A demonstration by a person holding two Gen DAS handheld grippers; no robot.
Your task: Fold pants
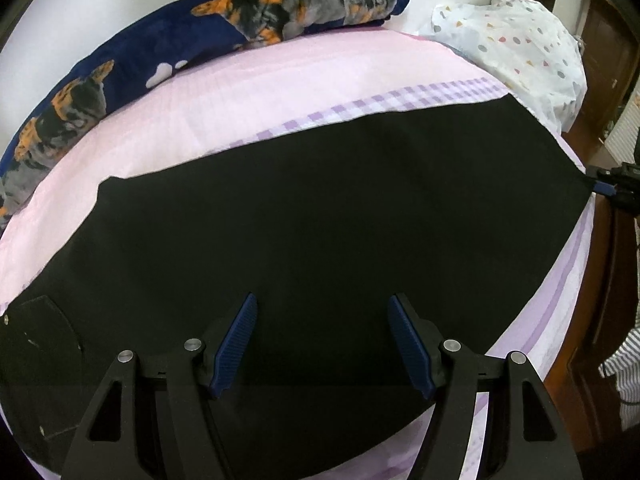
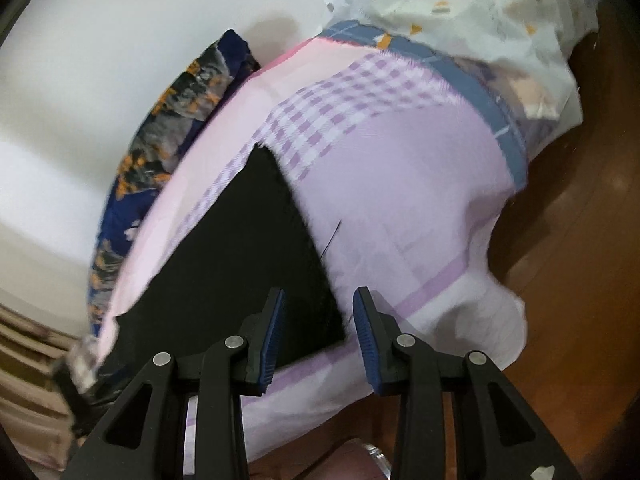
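Lying flat across the bed (image 1: pixel 304 80), the black pants (image 1: pixel 320 216) spread out ahead of the left gripper (image 1: pixel 322 344), which hangs just above the cloth near its closest edge. Its blue-padded fingers (image 1: pixel 236 344) stand wide apart with only flat fabric showing between them; nothing is pinched. Off to this gripper's far right, at the pants' right corner, the right gripper (image 1: pixel 604 188) shows small at the bed's edge; whether it touches the cloth there cannot be told from this view.

From the right wrist view, the right gripper (image 2: pixel 318 336) is partly open, its fingers (image 2: pixel 272 344) a moderate gap apart. The near corner of the pants (image 2: pixel 248 264) sits between and just ahead of them, with the pads not pressing on it. The black cloth runs away forward and to the left of this gripper. The frame is a little blurred.

Beyond the pants in both views, a dark blue blanket with orange and grey print (image 1: pixel 168 52) lies along the wall side of the pink and lilac bedsheet (image 2: pixel 400 184). A white spotted cover (image 1: pixel 520 40) is bunched ahead and to the right.
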